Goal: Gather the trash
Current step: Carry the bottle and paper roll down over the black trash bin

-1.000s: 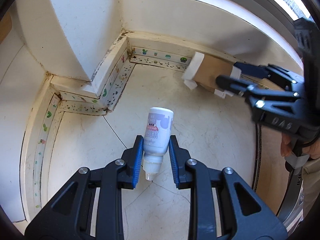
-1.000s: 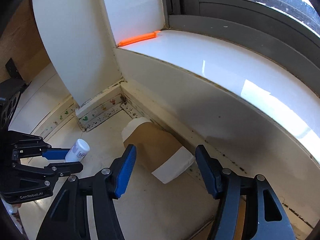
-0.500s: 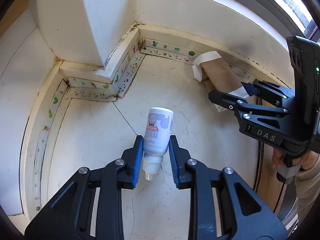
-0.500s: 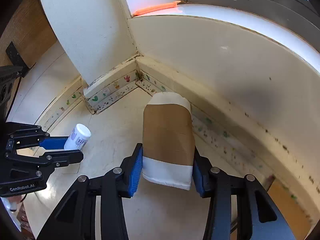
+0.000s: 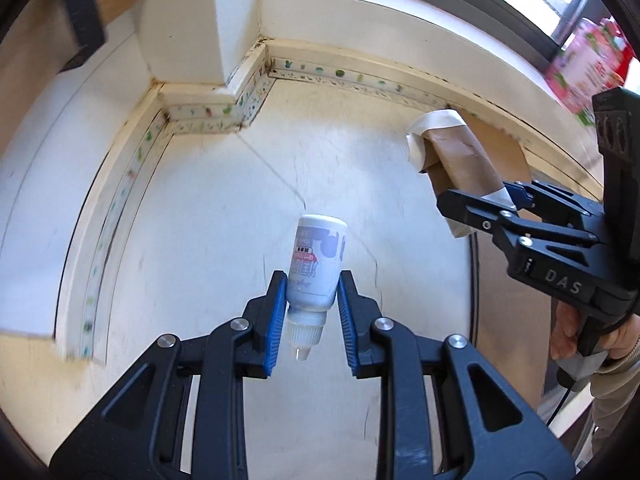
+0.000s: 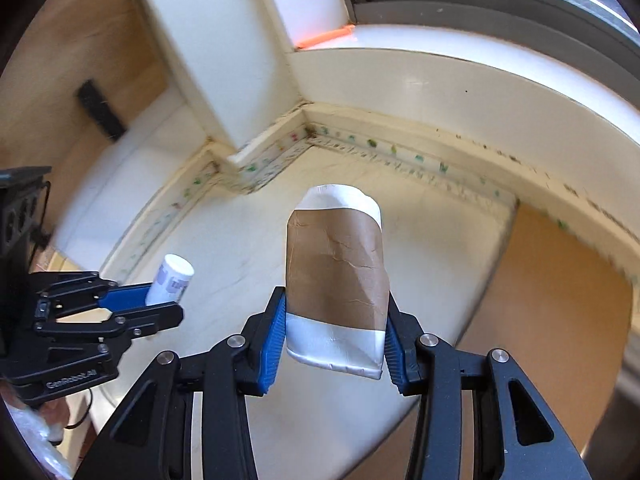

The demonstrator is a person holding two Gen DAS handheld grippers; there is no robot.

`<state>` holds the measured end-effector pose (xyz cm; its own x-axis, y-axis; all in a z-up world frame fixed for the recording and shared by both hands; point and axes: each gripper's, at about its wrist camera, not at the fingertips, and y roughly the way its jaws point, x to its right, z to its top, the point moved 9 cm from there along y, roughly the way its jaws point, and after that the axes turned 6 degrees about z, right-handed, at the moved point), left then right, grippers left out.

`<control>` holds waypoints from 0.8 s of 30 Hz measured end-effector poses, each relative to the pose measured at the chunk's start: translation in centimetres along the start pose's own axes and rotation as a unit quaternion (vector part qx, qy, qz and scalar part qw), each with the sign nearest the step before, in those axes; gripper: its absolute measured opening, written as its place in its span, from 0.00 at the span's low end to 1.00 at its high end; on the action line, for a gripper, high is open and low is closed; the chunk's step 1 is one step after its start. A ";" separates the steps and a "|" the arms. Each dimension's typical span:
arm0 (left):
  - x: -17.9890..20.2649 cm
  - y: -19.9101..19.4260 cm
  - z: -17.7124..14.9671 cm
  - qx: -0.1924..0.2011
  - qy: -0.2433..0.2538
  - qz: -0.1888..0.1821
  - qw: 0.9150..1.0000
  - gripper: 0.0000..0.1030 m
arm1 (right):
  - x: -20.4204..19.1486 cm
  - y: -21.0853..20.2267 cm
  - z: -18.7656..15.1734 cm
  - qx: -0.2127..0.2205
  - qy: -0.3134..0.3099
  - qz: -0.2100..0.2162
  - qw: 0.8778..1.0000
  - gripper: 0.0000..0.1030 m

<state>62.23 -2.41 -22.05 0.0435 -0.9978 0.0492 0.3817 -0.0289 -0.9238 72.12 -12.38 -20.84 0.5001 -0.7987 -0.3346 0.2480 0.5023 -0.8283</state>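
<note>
My left gripper is shut on a small white plastic bottle with a purple and pink label, cap end towards the camera, held above the pale floor. The bottle also shows in the right wrist view, with the left gripper at the left. My right gripper is shut on a crumpled brown and white paper cup, lifted off the floor. The cup also shows in the left wrist view, held by the right gripper at the right.
A white wall corner with a stained, sticker-dotted skirting strip borders the floor. A window sill runs above with an orange object on it. A brown cardboard sheet lies on the floor at the right. A red package sits by the window.
My right gripper has closed on the paper cup and lifted it away from the wall. Both grippers have pulled back from the corner. The left gripper still holds the bottle.
</note>
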 end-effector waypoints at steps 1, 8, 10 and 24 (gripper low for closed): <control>-0.3 -0.8 -0.9 0.001 0.002 -0.003 1.000 0.21 | -1.0 -0.9 -0.9 0.004 0.001 -0.003 1.000 0.41; -1.1 -7.4 -9.3 0.009 0.011 -0.028 1.000 0.21 | -8.4 -7.3 -8.1 0.041 0.018 -0.035 0.998 0.41; -1.3 -9.0 -11.8 0.012 0.012 -0.038 0.999 0.21 | -10.7 -9.1 -10.8 0.051 0.026 -0.046 0.997 0.41; -3.8 -17.9 -31.3 0.019 0.018 -0.071 0.997 0.21 | -24.5 -15.6 -31.4 0.094 0.101 -0.076 0.988 0.41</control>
<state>26.31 0.04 -17.60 -0.0463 -0.9854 0.1638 0.4165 -0.1681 -0.8935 29.96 -11.08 -13.87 0.2744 -0.9095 -0.3122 0.4657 0.4097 -0.7844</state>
